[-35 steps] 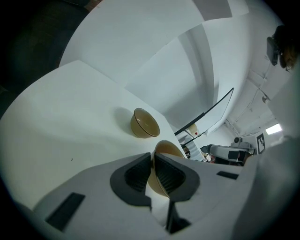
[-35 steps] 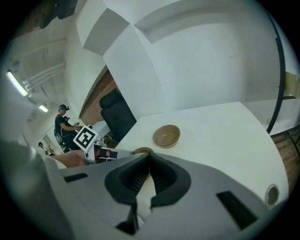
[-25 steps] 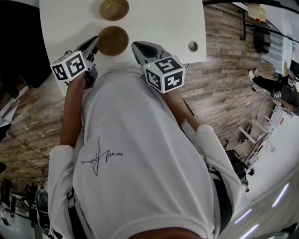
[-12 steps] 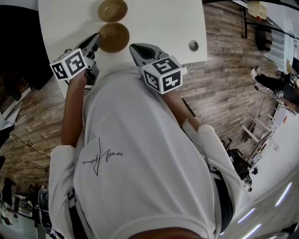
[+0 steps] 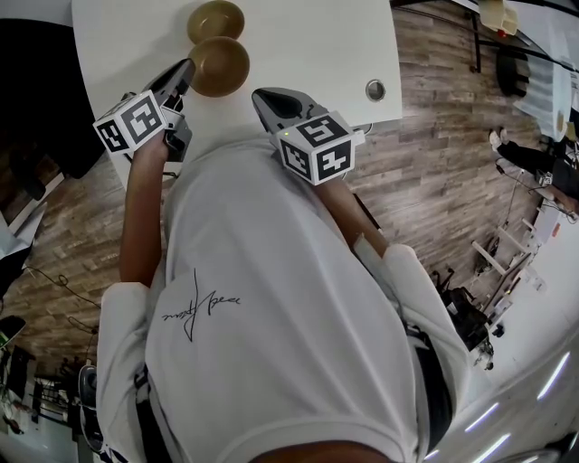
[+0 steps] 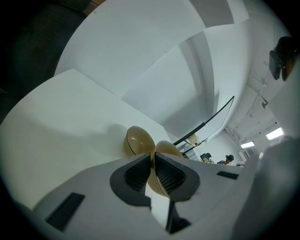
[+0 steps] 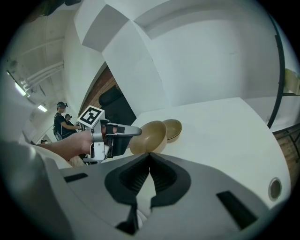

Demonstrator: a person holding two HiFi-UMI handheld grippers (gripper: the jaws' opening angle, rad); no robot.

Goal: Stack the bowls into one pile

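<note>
Two tan bowls are on the white table point(image 5: 308, 45). The far bowl point(image 5: 215, 18) rests on the table near its back edge. My left gripper point(image 5: 187, 70) is shut on the rim of the near bowl point(image 5: 220, 66), which is lifted, tilted and overlaps the far bowl's near edge. In the left gripper view the pads point(image 6: 140, 171) clamp the held bowl's rim point(image 6: 168, 149), with the far bowl point(image 6: 137, 140) just behind. My right gripper point(image 5: 265, 98) is shut and holds nothing, to the right of the bowls. It sees the left gripper point(image 7: 133, 131), the held bowl point(image 7: 149, 137) and the far bowl point(image 7: 173, 128).
A round cable grommet point(image 5: 374, 89) is set into the table at its near right corner. The person's white shirt covers the near table edge. Wood floor lies to the right, and a dark chair point(image 5: 36, 99) stands at the table's left.
My left gripper has carried the near bowl up and away from me, so it now overlaps the far bowl. The right gripper has stayed where it was.
</note>
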